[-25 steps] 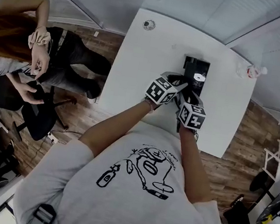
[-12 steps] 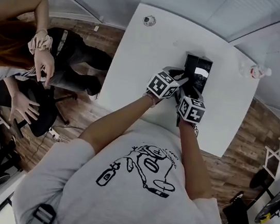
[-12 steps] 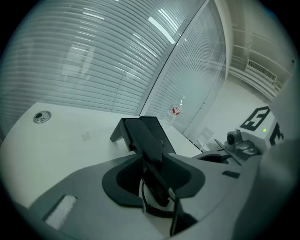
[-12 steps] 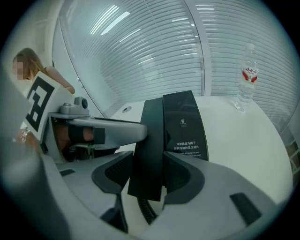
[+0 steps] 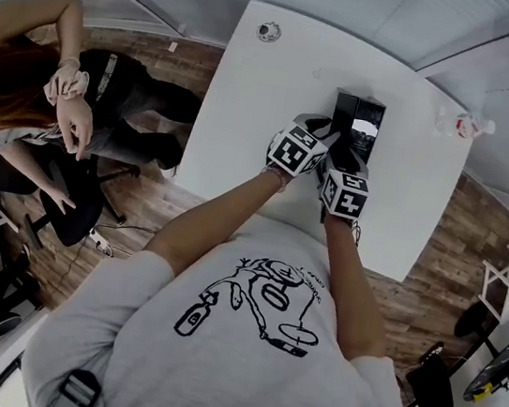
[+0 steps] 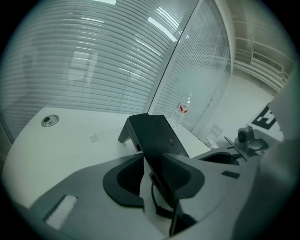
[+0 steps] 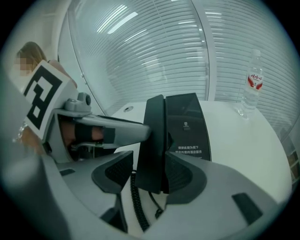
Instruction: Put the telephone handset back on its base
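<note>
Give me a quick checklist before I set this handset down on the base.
1. Right gripper gripping handset: ok.
2. Handset seated on base: not ok, held on edge beside it.
3. Left gripper clamped on base: not ok, one pad stands clear.
4. Coiled cord clear of base: cannot tell.
5. Water bottle clear of the phone: ok.

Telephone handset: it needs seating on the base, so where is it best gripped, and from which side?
Grip the telephone handset likely mid-length, pinching across its flat faces, coming from the near end: it stands on edge beside the base.
</note>
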{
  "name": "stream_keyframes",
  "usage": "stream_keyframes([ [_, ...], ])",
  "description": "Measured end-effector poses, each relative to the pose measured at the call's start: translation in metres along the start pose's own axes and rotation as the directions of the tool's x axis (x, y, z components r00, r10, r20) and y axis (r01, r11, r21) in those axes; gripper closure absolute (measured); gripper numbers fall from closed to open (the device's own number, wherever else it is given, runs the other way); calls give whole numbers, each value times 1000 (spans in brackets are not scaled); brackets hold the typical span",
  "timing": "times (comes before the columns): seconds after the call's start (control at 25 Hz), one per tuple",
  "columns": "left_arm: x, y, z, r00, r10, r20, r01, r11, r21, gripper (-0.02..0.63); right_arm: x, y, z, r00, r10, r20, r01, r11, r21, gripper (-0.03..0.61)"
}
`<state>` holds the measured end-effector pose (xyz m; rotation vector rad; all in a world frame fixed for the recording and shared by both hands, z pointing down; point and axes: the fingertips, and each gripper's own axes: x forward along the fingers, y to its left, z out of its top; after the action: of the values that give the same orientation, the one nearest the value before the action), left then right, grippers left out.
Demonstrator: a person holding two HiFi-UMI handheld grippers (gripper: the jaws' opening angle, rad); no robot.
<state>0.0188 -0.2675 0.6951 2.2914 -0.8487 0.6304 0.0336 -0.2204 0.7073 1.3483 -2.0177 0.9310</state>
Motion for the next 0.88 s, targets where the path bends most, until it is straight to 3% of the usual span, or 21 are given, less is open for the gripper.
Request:
stream_keyframes([
  [0.24,4,1,-1,1000,10,-15,-9,1000,14,500,-10,-7,-10,1000,1,-5,-1,1000,7,391],
  [0.4,4,1,-1,1000,9,-14,-9,1000,15,500,-18,-13,-30,999,-16,-39,15,999,-28,460],
  [0.52,2,2,0,1000,15,-10,-15,1000,16,500,-15,-17,-41,998,-20,-57,18,999,-31,468],
  [0.88,-46,-4,7,996,48,76,-50,999,19,502,-65,-24,6,992,8,123,2,997,-77,503],
])
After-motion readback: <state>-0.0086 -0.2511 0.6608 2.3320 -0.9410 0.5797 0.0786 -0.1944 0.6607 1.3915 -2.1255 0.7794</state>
